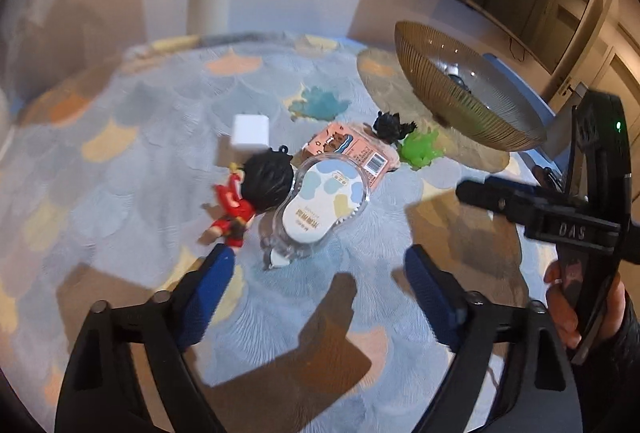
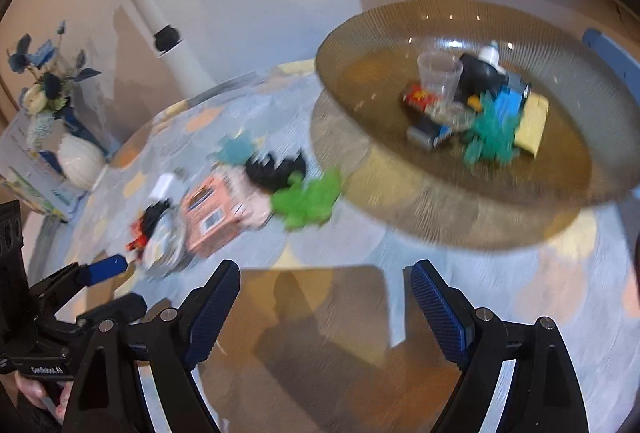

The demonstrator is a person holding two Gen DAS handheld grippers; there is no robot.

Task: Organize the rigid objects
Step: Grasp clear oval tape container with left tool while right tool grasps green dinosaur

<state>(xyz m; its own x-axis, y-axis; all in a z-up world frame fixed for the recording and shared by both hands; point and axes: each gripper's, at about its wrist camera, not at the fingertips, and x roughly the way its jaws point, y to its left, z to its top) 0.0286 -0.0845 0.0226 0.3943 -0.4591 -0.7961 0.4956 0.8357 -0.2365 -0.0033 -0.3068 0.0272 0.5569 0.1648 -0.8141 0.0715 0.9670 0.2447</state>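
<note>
Both tools gaping: left tool near tape dispenser; right tool before bowl.

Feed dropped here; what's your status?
Left gripper open, empty. Right gripper open, empty. Tape case on table ahead of left, doll touching it. Bowl partly filled.

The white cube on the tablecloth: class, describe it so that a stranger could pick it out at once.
Start at the ribbed amber glass bowl, then look across the blue patterned tablecloth to the cluster of toys. Behind the black-haired figurine in red lies the white cube, the only plain, unprinted, square-edged piece there.
</note>
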